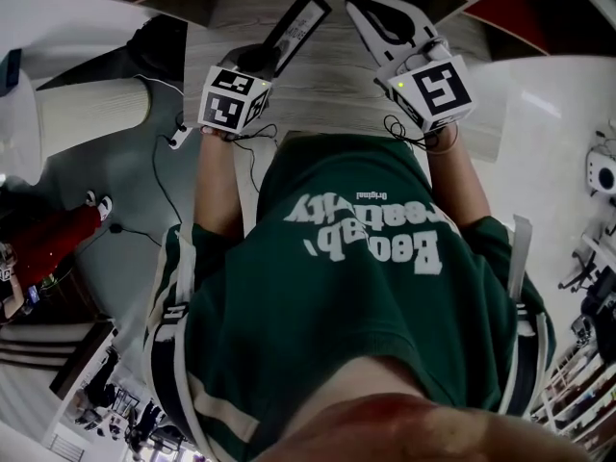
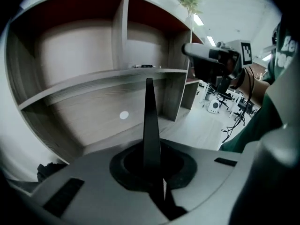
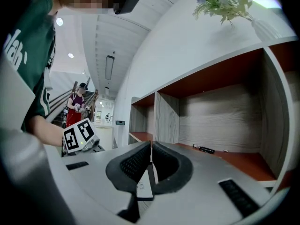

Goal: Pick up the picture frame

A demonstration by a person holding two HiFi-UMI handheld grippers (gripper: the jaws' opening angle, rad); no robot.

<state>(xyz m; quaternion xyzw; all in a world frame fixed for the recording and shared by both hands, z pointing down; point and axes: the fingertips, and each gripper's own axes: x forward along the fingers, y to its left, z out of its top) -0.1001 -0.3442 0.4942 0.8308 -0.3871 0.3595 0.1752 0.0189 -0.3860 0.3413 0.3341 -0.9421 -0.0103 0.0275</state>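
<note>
The picture frame (image 1: 299,27) is a thin black rectangle held up in front of the shelf unit, tilted away from me. My left gripper (image 1: 266,58) is shut on its lower end. In the left gripper view only the frame's narrow black edge (image 2: 149,118) shows, standing up from between the pressed pads of the left gripper (image 2: 153,162). My right gripper (image 1: 360,4) hangs level beside it on the right, apart from the frame. Its pads meet at the tip with nothing held, as the right gripper view (image 3: 151,150) shows.
A wooden shelf unit (image 2: 117,78) with red-brown inner panels stands straight ahead. A small black pen (image 3: 205,149) lies on one shelf. A plant (image 3: 224,3) stands on top. Cables (image 1: 159,176) trail over the floor at the left. A person in red (image 3: 77,108) stands far off.
</note>
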